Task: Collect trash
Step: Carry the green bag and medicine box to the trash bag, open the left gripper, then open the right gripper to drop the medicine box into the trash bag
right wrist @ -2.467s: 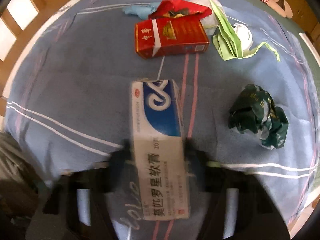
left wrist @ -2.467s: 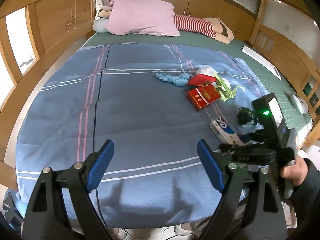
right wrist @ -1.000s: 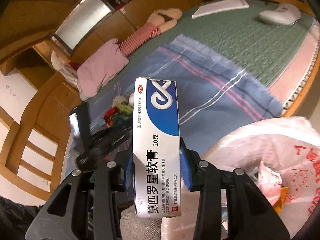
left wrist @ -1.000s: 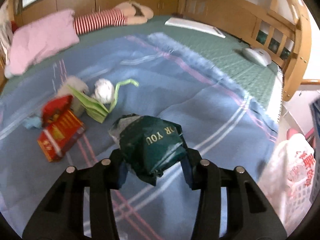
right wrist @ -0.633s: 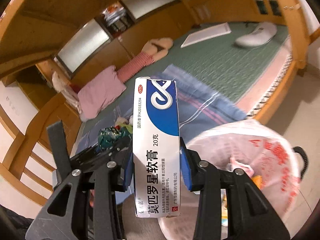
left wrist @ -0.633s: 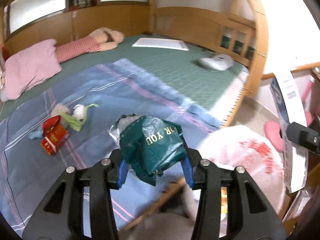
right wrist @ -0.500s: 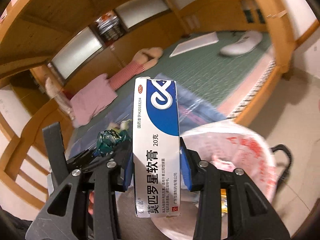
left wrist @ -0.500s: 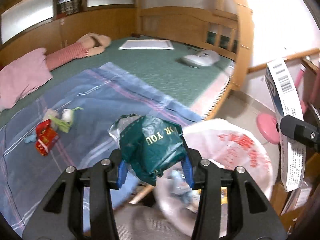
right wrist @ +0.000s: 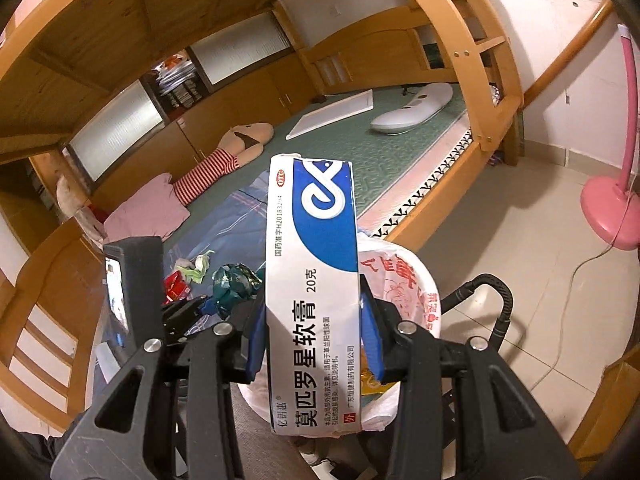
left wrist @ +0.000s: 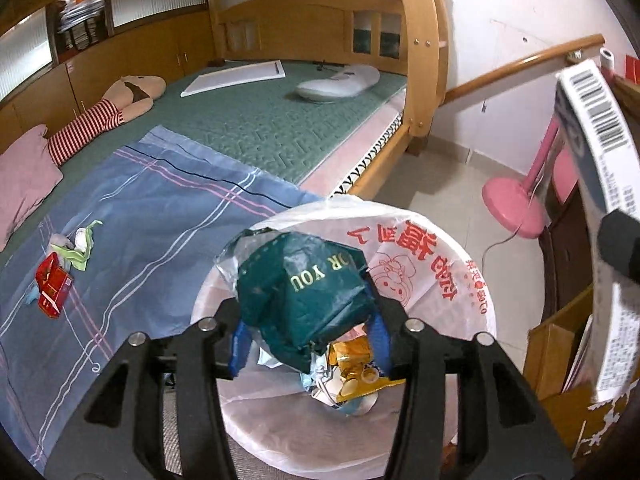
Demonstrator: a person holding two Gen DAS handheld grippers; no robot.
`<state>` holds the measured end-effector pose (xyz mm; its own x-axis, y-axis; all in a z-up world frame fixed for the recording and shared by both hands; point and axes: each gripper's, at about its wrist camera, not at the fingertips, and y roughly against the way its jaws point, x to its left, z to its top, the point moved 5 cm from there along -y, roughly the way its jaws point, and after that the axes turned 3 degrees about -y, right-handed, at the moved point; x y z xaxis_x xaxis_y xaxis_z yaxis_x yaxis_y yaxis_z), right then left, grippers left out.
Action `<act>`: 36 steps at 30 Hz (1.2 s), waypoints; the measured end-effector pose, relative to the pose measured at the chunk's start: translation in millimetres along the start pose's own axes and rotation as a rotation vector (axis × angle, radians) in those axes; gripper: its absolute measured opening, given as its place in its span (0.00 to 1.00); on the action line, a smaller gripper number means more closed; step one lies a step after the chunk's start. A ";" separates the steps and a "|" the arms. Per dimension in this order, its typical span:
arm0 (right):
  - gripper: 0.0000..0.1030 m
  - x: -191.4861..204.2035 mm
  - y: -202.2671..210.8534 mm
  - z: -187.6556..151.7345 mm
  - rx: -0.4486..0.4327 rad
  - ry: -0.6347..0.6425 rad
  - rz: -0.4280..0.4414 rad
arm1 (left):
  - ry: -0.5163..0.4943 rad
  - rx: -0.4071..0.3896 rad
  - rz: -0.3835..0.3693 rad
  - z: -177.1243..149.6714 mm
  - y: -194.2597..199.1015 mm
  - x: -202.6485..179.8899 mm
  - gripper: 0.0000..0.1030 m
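Now the left tool (left wrist: 306,320) hangs straight over the mouth of the white plastic-lined trash bin with red print (left wrist: 432,256), and the crumpled dark green foil wrapper with gold lettering (left wrist: 304,288) sits between its blue pads. Its jaws have just been opening, yet the wrapper looks still caught between them, so I judge the release only begun. The bin's hollow lies directly beneath the wrapper, at about 6 o'clock of it in the left wrist view, so a wider spread should drop it in.

The right tool (right wrist: 312,344) is clamped on the long white-and-blue cardboard ointment box (right wrist: 312,280), long axis upright along the fingers. From it the bin (right wrist: 416,280) lies just behind, toward 3 o'clock, so the left hand is nearer. More litter waits on the blue striped bedsheet (left wrist: 140,200).
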<state>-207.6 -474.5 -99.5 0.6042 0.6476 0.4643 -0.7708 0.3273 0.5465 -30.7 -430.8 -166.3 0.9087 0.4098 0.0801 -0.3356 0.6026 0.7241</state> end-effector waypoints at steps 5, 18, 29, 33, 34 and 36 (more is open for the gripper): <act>0.39 -2.5 -3.2 -0.5 0.007 -0.005 0.005 | 0.006 0.008 0.023 -0.3 -5.2 0.4 0.65; 0.39 2.7 -13.7 -5.7 0.038 -0.002 0.006 | 0.063 0.010 0.035 0.3 -6.2 18.0 0.82; 0.42 12.3 -54.2 -11.8 0.134 0.034 -0.003 | 0.153 -0.048 0.114 0.9 23.6 69.0 0.82; 0.68 16.6 -86.3 -18.4 0.221 0.064 -0.060 | 0.196 -0.057 0.146 -1.9 31.6 93.2 0.82; 0.69 18.5 -91.0 -19.3 0.225 0.077 -0.077 | 0.208 -0.060 0.153 -2.7 33.5 99.4 0.82; 0.70 22.4 -96.1 -20.0 0.228 0.089 -0.080 | 0.231 -0.061 0.162 -4.7 36.3 111.4 0.82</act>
<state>-124.1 -477.7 -155.5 0.6337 0.6872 0.3552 -0.6496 0.2234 0.7268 57.1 -360.1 -134.3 0.7639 0.6447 0.0283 -0.4924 0.5540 0.6713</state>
